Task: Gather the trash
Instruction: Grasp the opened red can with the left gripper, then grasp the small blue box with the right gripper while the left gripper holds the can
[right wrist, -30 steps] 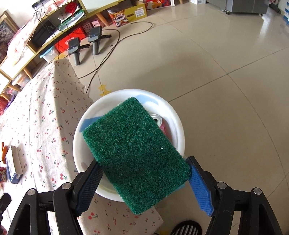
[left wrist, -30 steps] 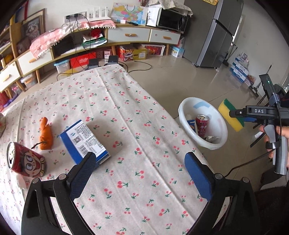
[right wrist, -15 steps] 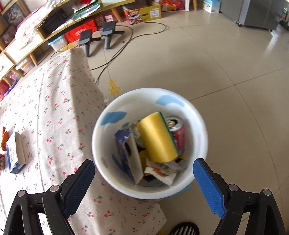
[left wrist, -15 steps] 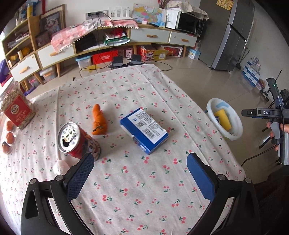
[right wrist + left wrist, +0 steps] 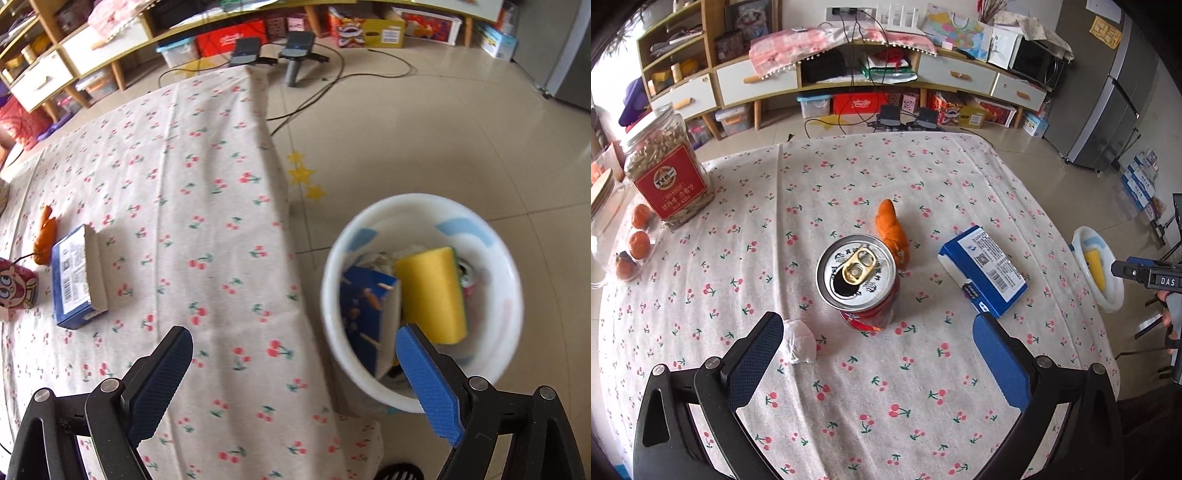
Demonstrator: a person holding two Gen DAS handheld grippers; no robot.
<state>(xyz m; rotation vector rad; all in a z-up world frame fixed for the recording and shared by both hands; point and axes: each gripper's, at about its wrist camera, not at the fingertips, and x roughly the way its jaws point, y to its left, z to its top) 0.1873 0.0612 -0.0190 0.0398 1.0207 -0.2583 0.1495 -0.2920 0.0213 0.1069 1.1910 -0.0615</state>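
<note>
My left gripper [image 5: 879, 332] is open and empty above the table, just short of an upright red drink can [image 5: 860, 280]. A crumpled white tissue [image 5: 798, 341] lies by its left finger. An orange wrapper [image 5: 892, 232] and a blue-and-white box [image 5: 982, 269] lie behind and right of the can. My right gripper [image 5: 291, 354] is open and empty over the table's right edge. The white bin [image 5: 509, 288] stands on the floor beside it, holding a yellow sponge [image 5: 430, 291], a blue carton [image 5: 365, 306] and a can. The box [image 5: 75, 277] also shows in the right wrist view.
A jar of seeds with a red label [image 5: 665, 170] and small oranges [image 5: 639, 243] stand at the table's left edge. The cherry-print cloth [image 5: 849, 177] covers the table. Shelves, boxes and cables line the far wall; a fridge [image 5: 1108, 92] stands at the right.
The right gripper opened and let the sponge drop into the bin, then swung left toward the table. The left gripper moved left, from the box to the red can.
</note>
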